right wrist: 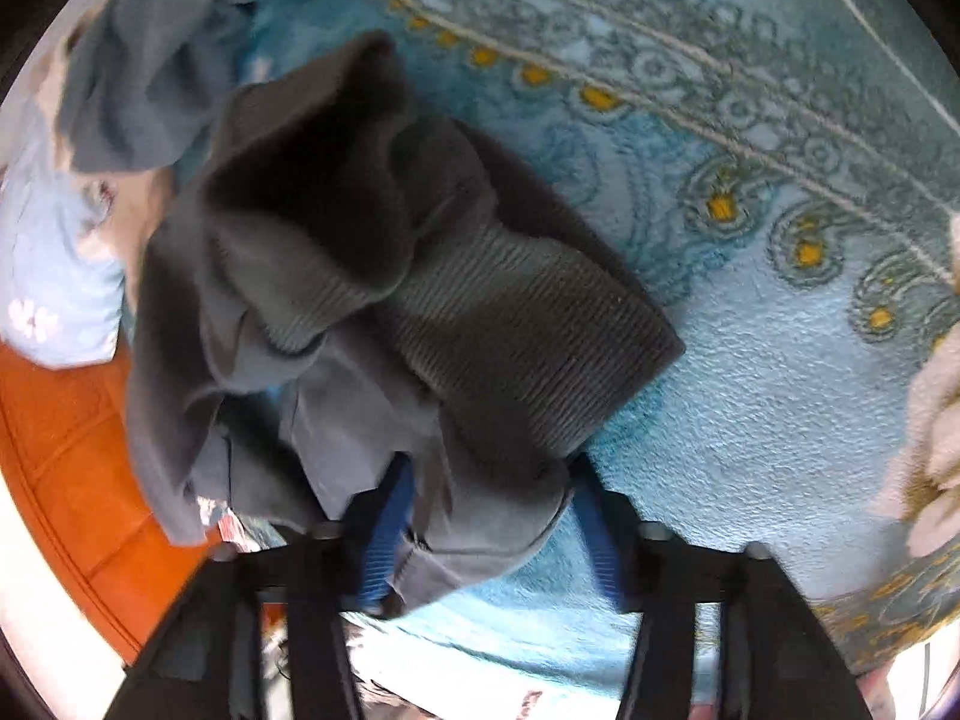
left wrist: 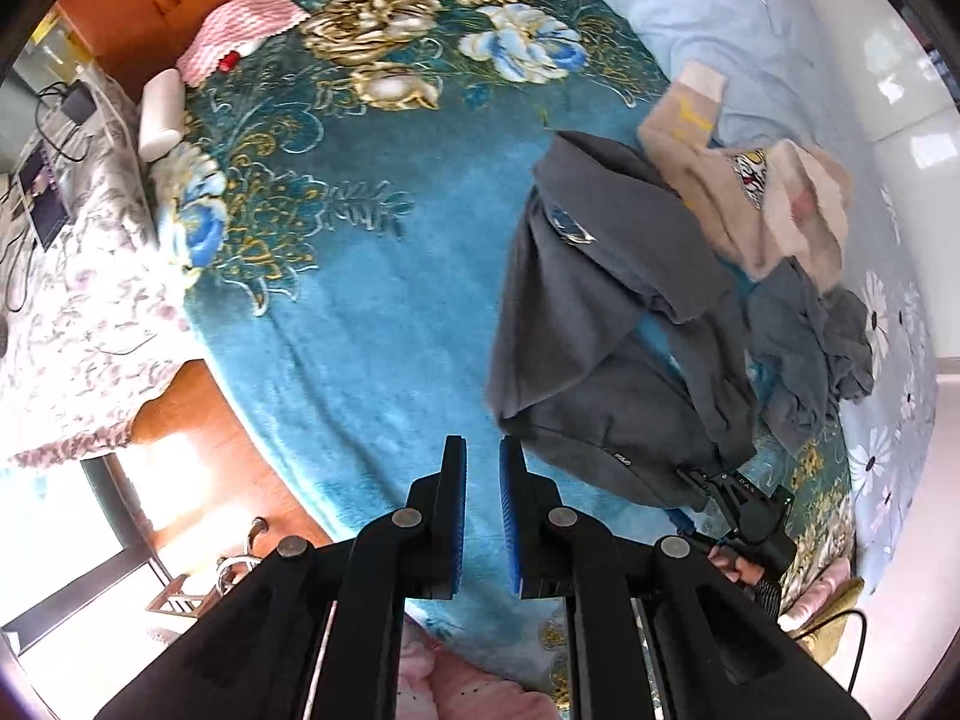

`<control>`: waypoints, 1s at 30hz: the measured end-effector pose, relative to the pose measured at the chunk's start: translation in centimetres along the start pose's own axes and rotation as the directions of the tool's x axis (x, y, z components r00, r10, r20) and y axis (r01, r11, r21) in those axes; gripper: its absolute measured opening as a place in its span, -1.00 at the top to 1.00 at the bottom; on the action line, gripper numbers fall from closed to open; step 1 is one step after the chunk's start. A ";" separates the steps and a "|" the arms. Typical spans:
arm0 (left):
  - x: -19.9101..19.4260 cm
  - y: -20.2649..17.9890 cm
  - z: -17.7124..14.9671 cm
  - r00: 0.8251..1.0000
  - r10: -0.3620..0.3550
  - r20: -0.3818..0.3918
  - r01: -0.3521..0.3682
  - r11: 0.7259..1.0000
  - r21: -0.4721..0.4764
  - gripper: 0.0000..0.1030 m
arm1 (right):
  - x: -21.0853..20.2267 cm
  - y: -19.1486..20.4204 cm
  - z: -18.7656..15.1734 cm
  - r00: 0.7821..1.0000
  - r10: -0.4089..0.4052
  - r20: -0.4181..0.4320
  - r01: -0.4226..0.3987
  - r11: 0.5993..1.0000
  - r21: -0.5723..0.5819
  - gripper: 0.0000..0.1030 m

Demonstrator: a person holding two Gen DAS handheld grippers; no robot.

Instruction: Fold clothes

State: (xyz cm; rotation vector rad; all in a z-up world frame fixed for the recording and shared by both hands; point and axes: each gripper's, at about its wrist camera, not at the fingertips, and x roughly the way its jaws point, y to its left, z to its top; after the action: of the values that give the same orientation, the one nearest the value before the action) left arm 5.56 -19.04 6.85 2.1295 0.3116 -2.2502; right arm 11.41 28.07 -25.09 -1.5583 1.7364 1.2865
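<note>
A dark grey sweatshirt [left wrist: 606, 324] lies crumpled on the teal floral blanket [left wrist: 360, 276], right of centre in the left wrist view. My left gripper [left wrist: 482, 468] hovers just left of its lower corner, jaws a narrow gap apart and empty. The right gripper shows in that view [left wrist: 729, 489] at the sweatshirt's lower right edge. In the right wrist view the right gripper [right wrist: 489, 504] is open, its blue pads on either side of a fold of the grey sweatshirt [right wrist: 372, 276] with its ribbed hem [right wrist: 516, 330].
A beige garment with a cartoon print [left wrist: 756, 192] and a blue-grey garment [left wrist: 804, 348] lie right of the sweatshirt. A pink-white cloth [left wrist: 240, 30] and a white roll [left wrist: 161, 114] sit at the blanket's far left edge. Wooden floor [right wrist: 66, 468] lies beyond the bed edge.
</note>
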 end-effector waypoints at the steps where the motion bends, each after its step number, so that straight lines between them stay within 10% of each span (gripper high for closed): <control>1: -0.2 0.0 0.0 1.000 0.002 -0.001 -0.002 1.000 0.003 0.81 | 0.3 0.0 0.1 1.000 0.002 -0.006 -0.002 1.000 0.014 0.43; 5: -0.4 -0.7 0.1 1.000 0.001 -0.005 -0.001 1.000 0.023 0.81 | -0.2 0.6 -0.1 0.999 0.032 -0.006 -0.032 0.999 -0.022 0.85; 18: 1.3 -6.9 -0.4 0.994 -0.086 -0.070 0.095 0.986 0.135 0.81 | -14.9 -3.1 -1.7 0.951 0.216 0.219 -0.188 0.972 -0.142 0.89; 30: 4.1 -5.2 -2.8 0.975 -0.154 -0.161 0.154 0.988 -0.016 0.81 | -30.7 -24.3 -5.5 0.854 0.053 0.517 -0.152 0.977 0.151 0.89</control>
State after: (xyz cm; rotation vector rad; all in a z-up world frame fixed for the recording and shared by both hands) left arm 7.21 -13.02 3.31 2.3699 0.5018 -2.1518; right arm 43.03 40.73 -4.97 -0.9121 1.5493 1.3853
